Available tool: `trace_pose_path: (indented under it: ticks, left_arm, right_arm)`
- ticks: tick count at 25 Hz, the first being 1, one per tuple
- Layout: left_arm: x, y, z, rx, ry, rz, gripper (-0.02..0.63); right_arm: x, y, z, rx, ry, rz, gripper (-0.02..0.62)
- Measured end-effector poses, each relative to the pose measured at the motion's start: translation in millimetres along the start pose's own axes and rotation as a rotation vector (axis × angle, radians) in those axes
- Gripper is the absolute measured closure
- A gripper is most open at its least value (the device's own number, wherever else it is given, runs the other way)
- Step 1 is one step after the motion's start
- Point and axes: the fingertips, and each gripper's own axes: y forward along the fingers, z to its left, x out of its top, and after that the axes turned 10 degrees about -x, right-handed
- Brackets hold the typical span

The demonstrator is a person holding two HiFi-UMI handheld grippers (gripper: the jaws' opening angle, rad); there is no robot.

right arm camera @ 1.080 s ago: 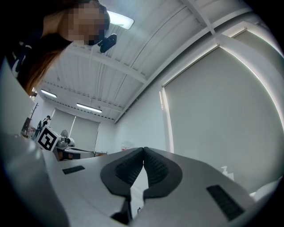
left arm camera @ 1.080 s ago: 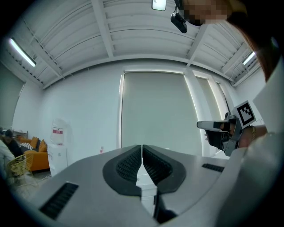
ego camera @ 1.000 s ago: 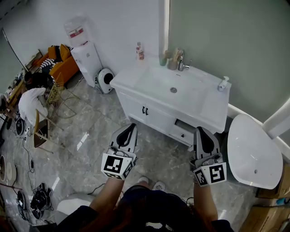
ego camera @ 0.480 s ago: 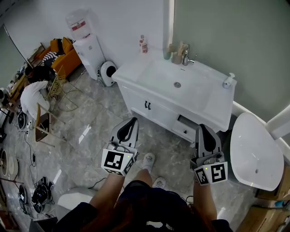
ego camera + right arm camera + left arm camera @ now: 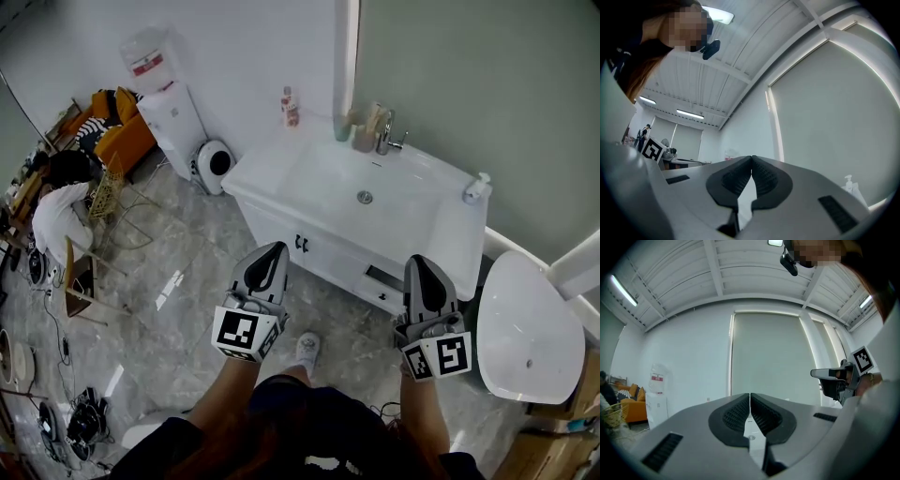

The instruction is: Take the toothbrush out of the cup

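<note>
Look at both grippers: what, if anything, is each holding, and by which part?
Nothing is held: the left gripper and the right gripper are both shut, with nothing between their jaws.

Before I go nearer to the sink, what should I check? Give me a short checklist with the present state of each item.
1. Left gripper empty: ok, jaws together on nothing.
2. Right gripper empty: ok, the same.
3. Jaws ready to grasp: not ok, both shut.
4. Cup in sight: ok, green, beside the tap at the back of the sink.
5. Toothbrush located: cannot tell, too small in the head view.
6. Cup within reach: not ok, both grippers are over the floor, short of the cabinet.
</note>
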Motion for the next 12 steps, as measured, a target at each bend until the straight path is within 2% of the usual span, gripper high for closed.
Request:
trace_pose_path:
  ticks: [5, 12]
  left_arm:
    - [12, 48, 46, -0.029, 0.013, -0.027, 0.581]
    - [9, 98, 98, -0.075, 0.007, -0.036, 0.581]
  right_arm:
    - [2, 60, -5, -0.021, -0.017, -0.028, 0.580]
    - [-9, 121, -11, -0.062, -0.031, -0.025, 0.580]
